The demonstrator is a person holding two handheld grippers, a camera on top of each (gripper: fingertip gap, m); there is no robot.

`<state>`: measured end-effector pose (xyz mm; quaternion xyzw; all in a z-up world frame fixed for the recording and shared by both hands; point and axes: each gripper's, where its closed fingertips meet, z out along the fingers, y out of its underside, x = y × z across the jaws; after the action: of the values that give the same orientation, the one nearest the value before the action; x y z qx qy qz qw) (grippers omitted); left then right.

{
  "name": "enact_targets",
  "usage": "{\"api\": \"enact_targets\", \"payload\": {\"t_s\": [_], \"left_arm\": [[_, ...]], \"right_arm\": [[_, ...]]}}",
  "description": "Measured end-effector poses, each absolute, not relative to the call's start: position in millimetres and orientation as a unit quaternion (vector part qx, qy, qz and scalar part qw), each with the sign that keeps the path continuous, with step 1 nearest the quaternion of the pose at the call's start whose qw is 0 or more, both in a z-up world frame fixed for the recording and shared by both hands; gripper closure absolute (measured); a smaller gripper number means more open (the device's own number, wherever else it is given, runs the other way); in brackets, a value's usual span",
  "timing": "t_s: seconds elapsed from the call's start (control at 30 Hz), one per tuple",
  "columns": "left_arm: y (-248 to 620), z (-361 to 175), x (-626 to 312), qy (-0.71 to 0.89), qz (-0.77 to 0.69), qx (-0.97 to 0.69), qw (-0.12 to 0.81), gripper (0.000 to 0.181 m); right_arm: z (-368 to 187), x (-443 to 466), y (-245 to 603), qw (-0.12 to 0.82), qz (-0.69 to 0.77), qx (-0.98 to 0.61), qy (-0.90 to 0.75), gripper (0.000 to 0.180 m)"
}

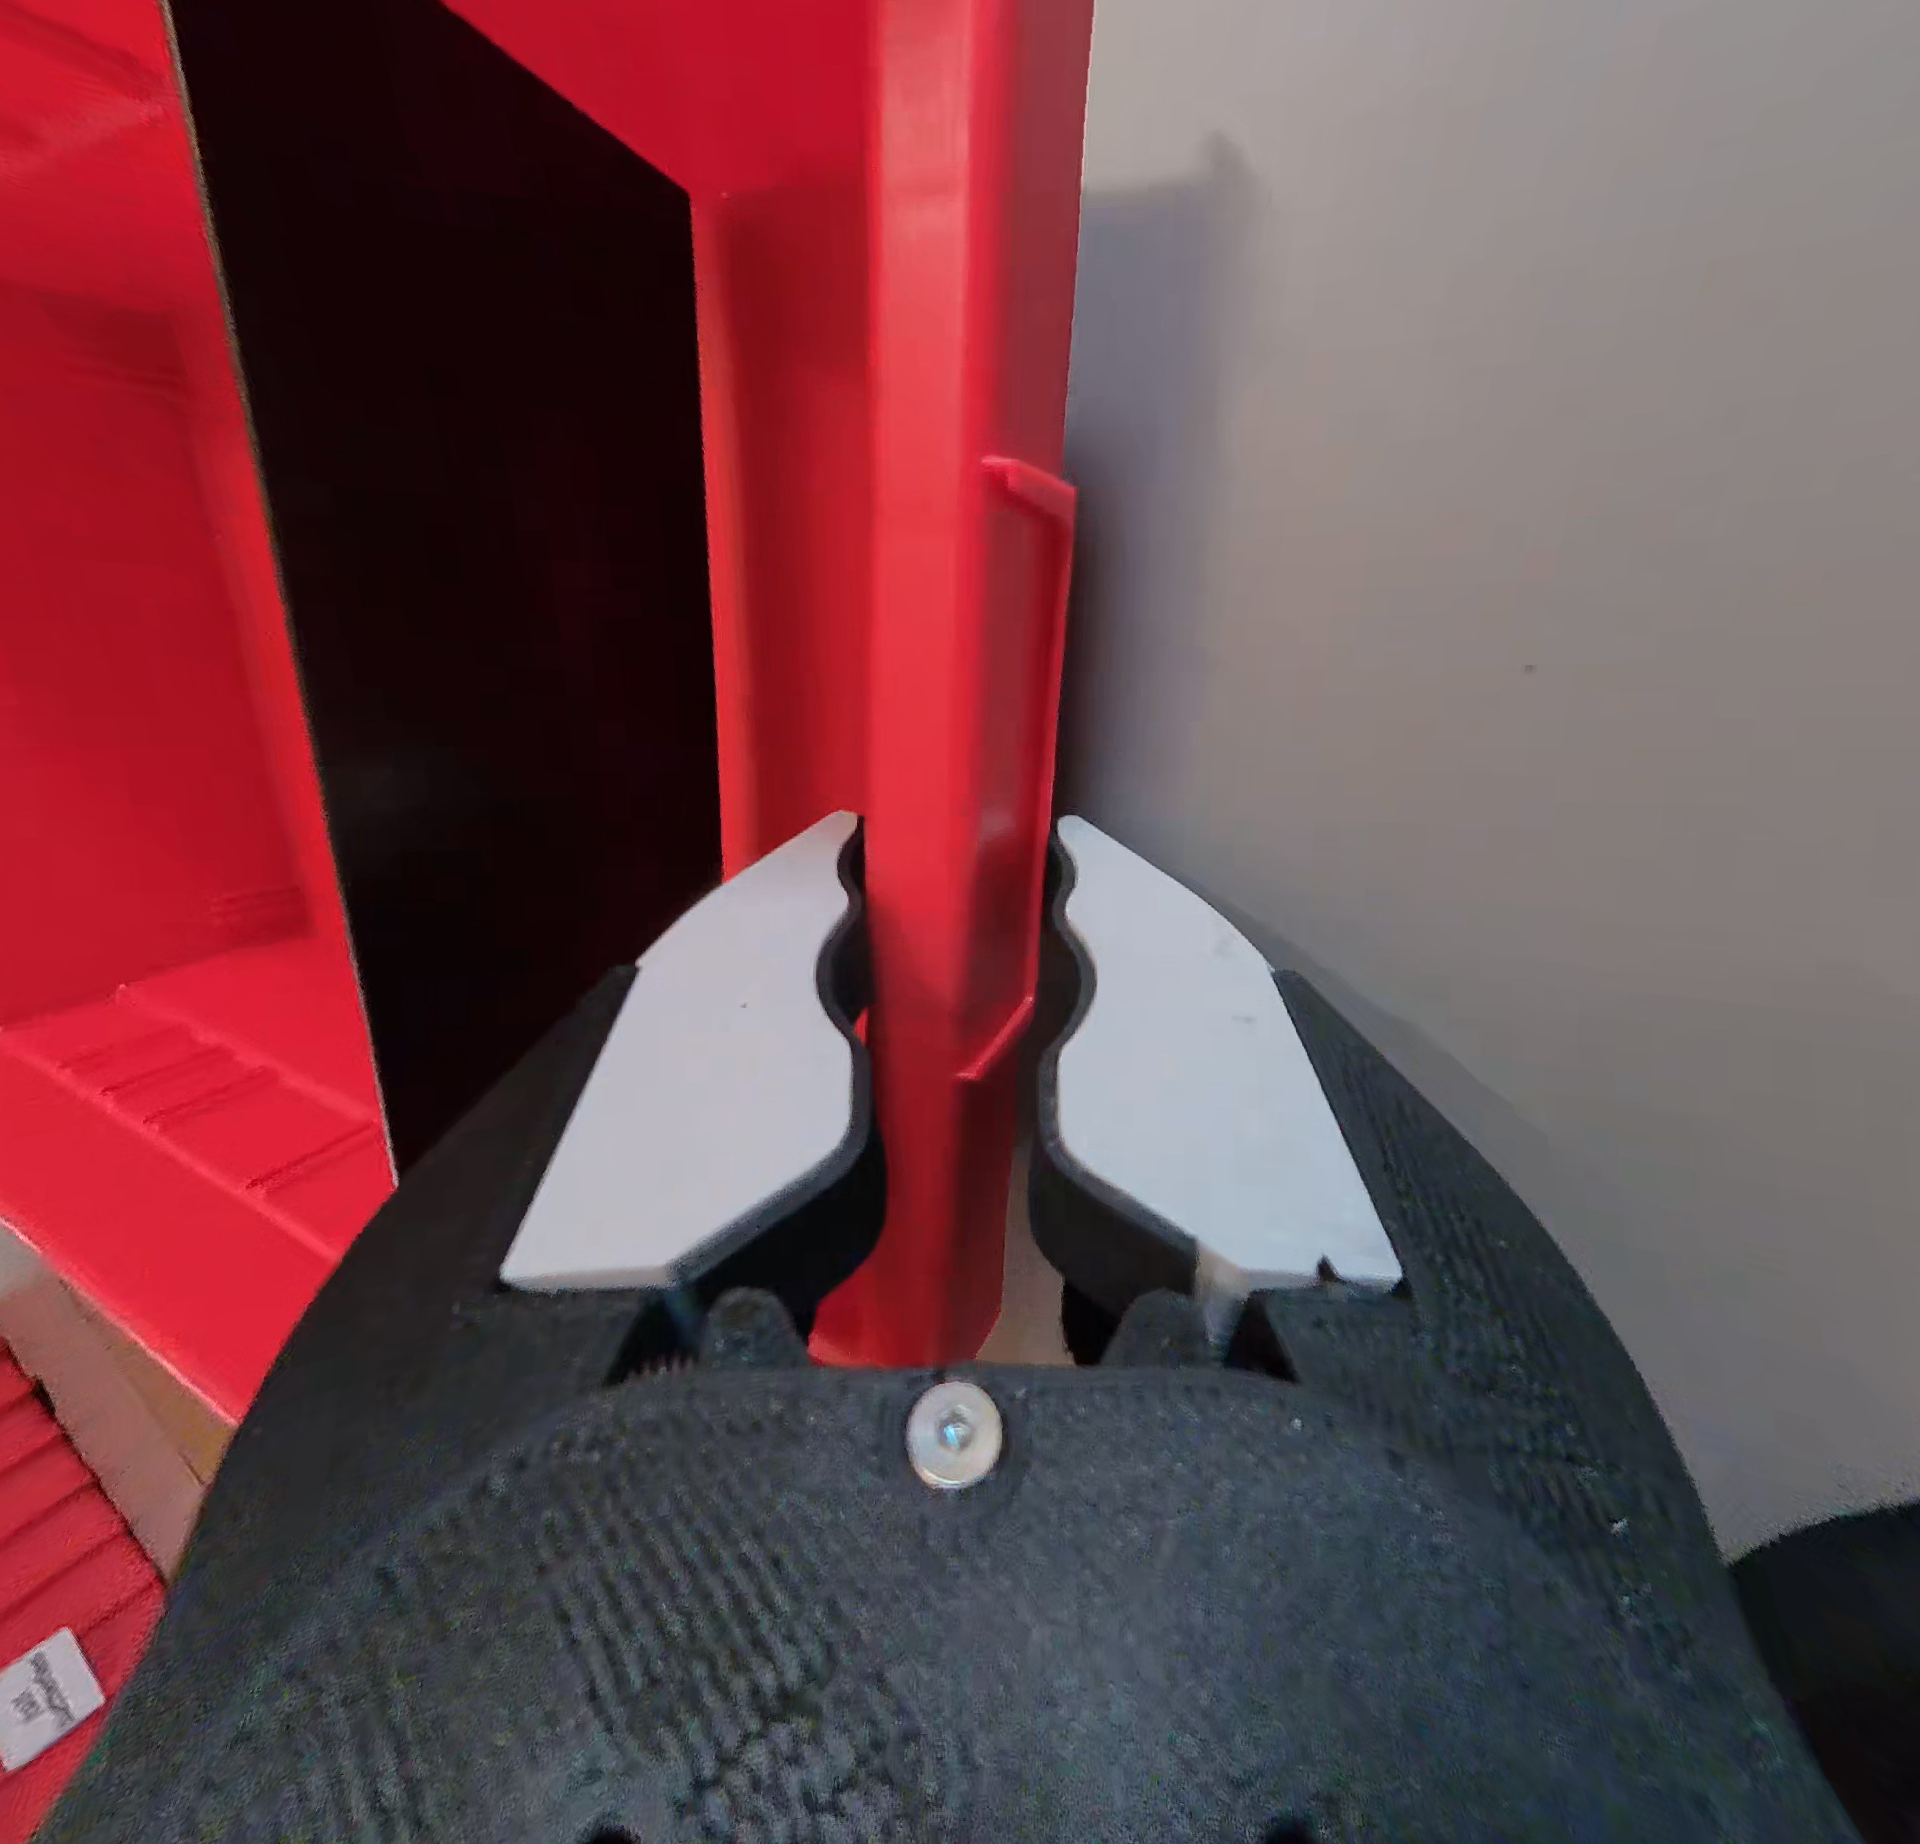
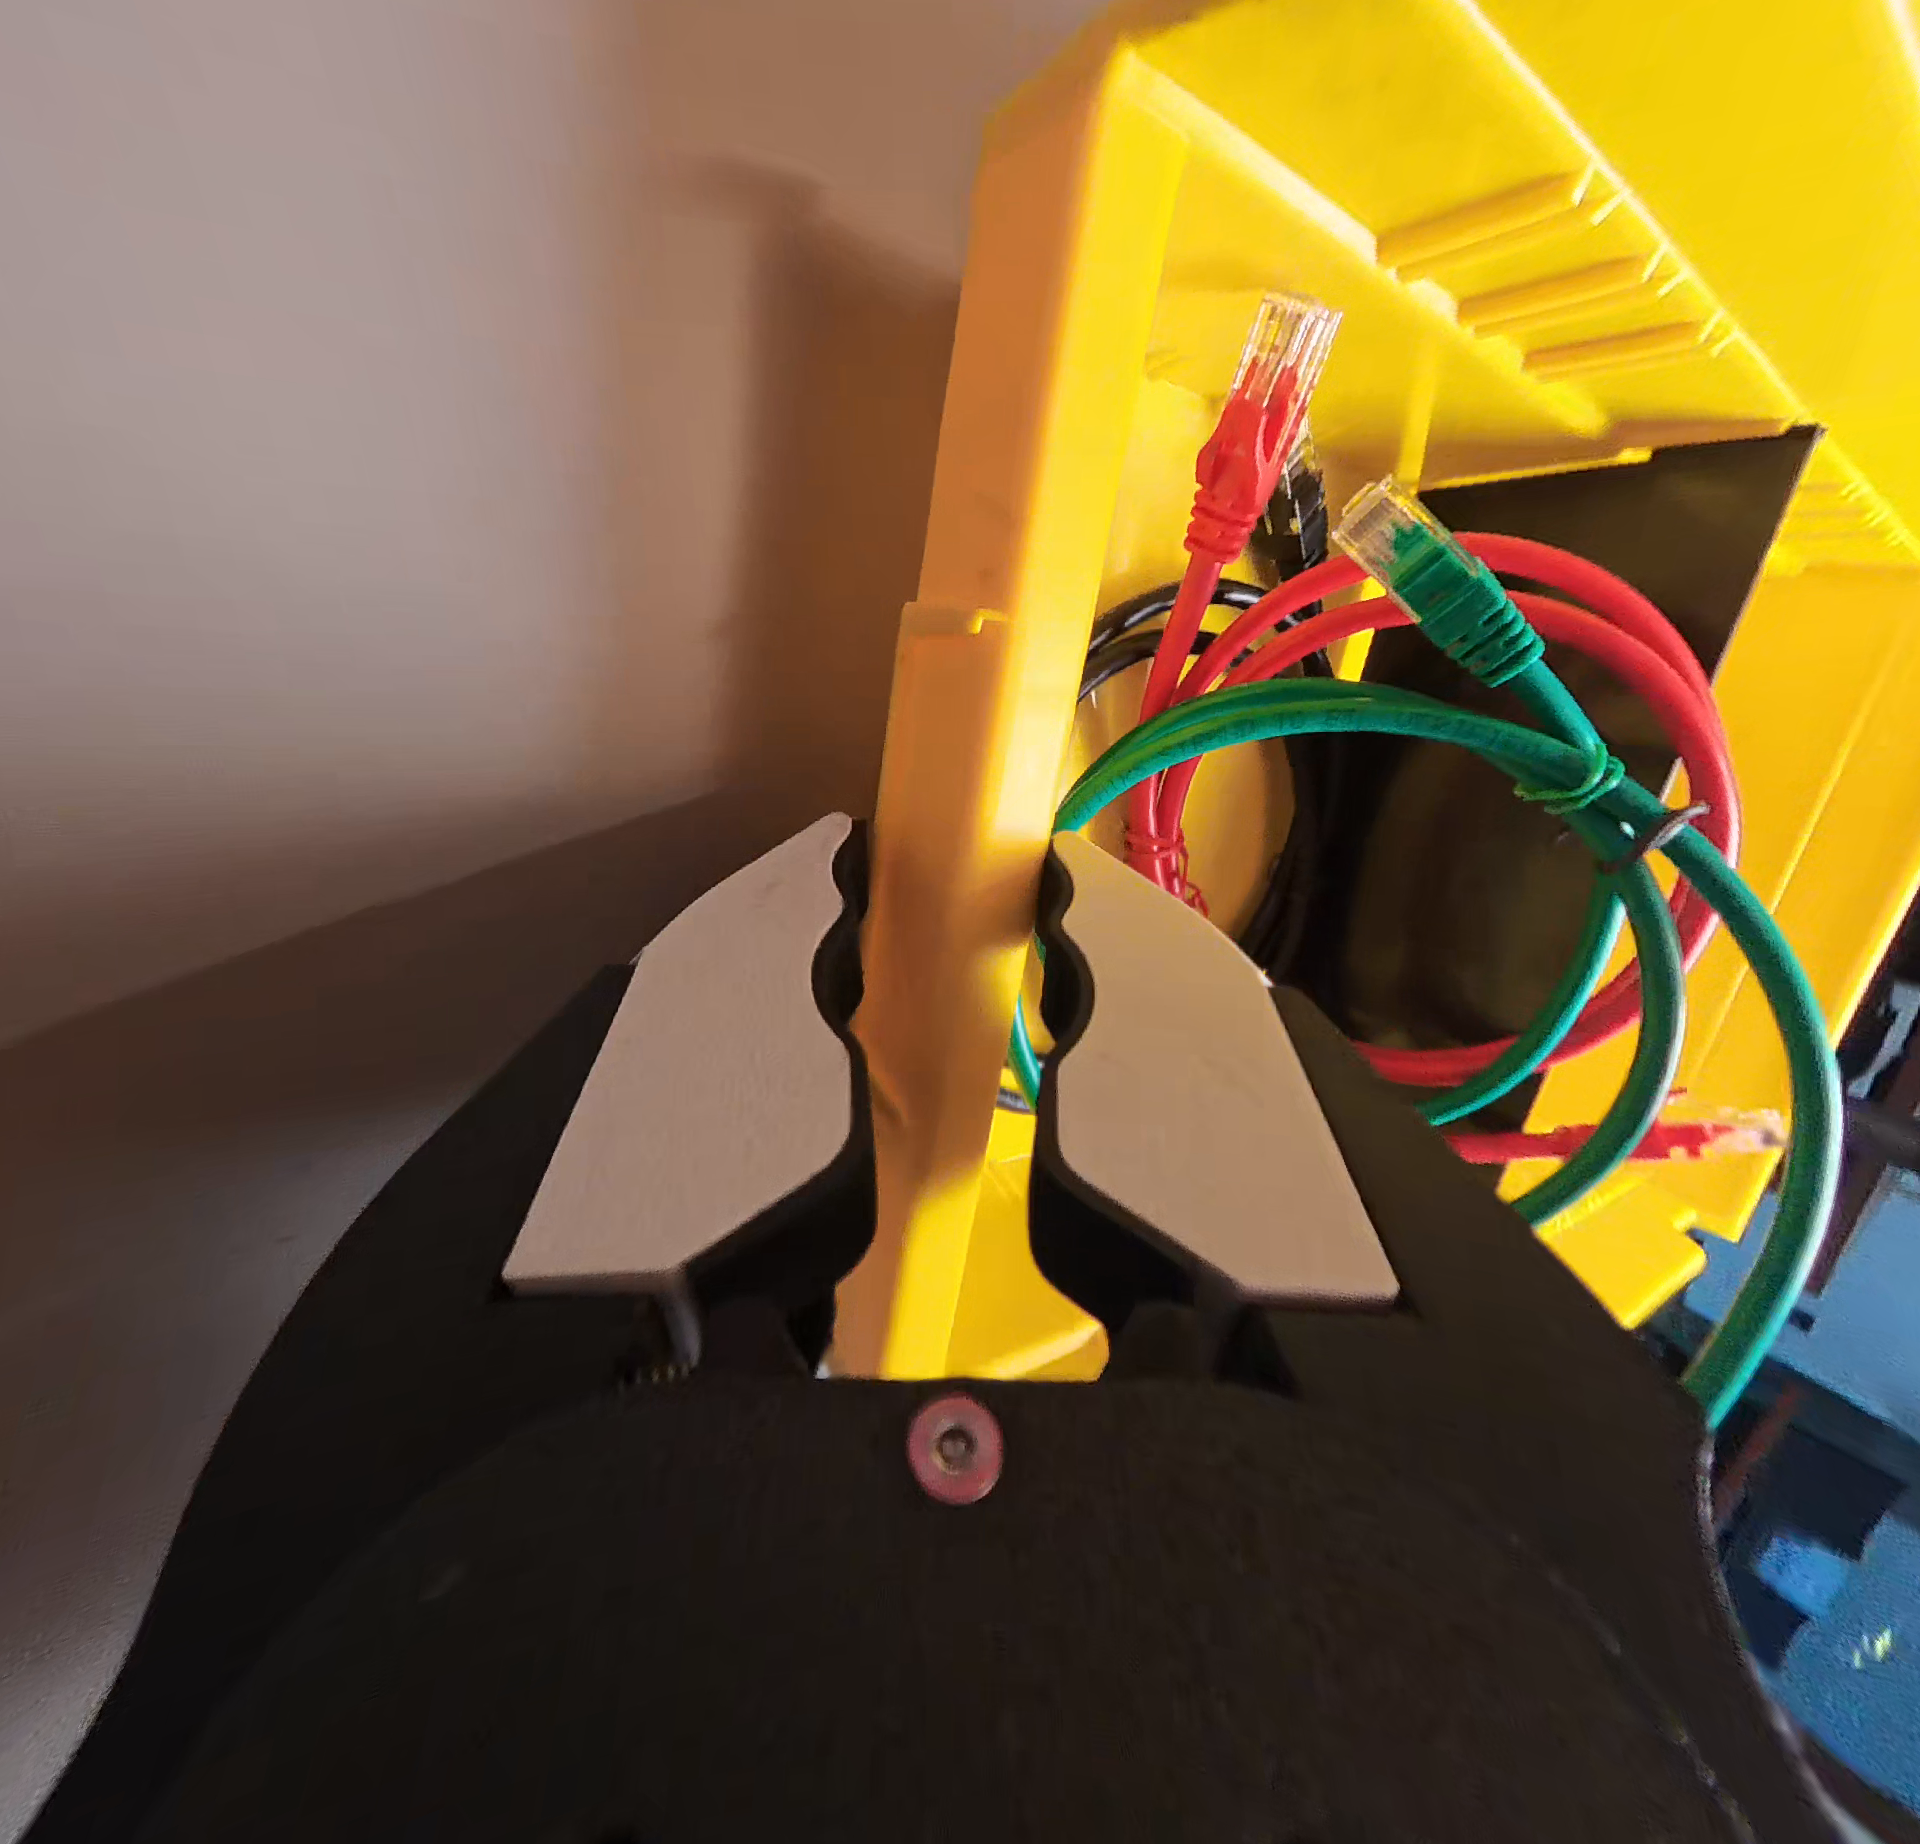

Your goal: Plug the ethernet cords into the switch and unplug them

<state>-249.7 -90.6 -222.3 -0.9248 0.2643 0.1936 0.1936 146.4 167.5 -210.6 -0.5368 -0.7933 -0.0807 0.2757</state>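
Left gripper [image 1: 958,838] clamped on red bin [image 1: 935,444] rim, right gripper [image 2: 951,844] clamped on yellow bin [image 2: 1039,444] rim – coiled red cord [image 2: 1538,589], green cord [image 2: 1351,703], black cord [image 2: 1299,516] inside it, just right of claw

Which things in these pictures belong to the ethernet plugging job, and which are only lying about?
Belong to the job:
- red ethernet cord
- green ethernet cord
- black ethernet cord
- yellow bin holding them, clamped by the right gripper
- red bin, clamped by the left gripper

Only lying about:
- wall

No switch is visible.
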Motion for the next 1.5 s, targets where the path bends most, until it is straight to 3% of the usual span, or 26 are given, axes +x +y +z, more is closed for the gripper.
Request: {"api": "enact_targets", "payload": {"t_s": [0.37,0.7,0.87,0.97,1.07,1.2,1.5], "left_arm": [[-70.5,-219.8,-146.7,0.396,0.178,-0.865,0.25,0.149],[-20.1,-216.3,-111.3,0.417,0.177,-0.838,0.303,0.147],[-27.2,-178.7,-95.1,0.335,0.147,-0.839,0.403,0.137],[-34.0,-153.1,-57.6,0.253,0.048,-0.835,0.487,0.137],[-30.9,-142.2,-21.3,0.159,-0.056,-0.825,0.54,0.135],[-10.8,-144.0,-0.2,0.046,-0.103,-0.814,0.57,0.133],[24.2,-152.9,-2.7,-0.056,-0.077,-0.79,0.605,0.132]], "right_arm": [[-208.6,121.1,48.0,0.313,-0.04,-0.402,-0.859,0.148],[-204.1,96.2,33.7,0.349,-0.027,-0.406,-0.844,0.144],[-162.3,103.2,24.8,0.441,0.116,-0.522,-0.72,0.137],[-123.7,125.1,36.4,0.517,0.218,-0.618,-0.551,0.137],[-100.8,161.9,61.9,0.592,0.217,-0.66,-0.409,0.132],[-111.8,180.4,85.9,0.585,0.229,-0.709,-0.32,0.124],[-144.2,163.3,111.0,0.54,0.263,-0.754,-0.266,0.128]]}}
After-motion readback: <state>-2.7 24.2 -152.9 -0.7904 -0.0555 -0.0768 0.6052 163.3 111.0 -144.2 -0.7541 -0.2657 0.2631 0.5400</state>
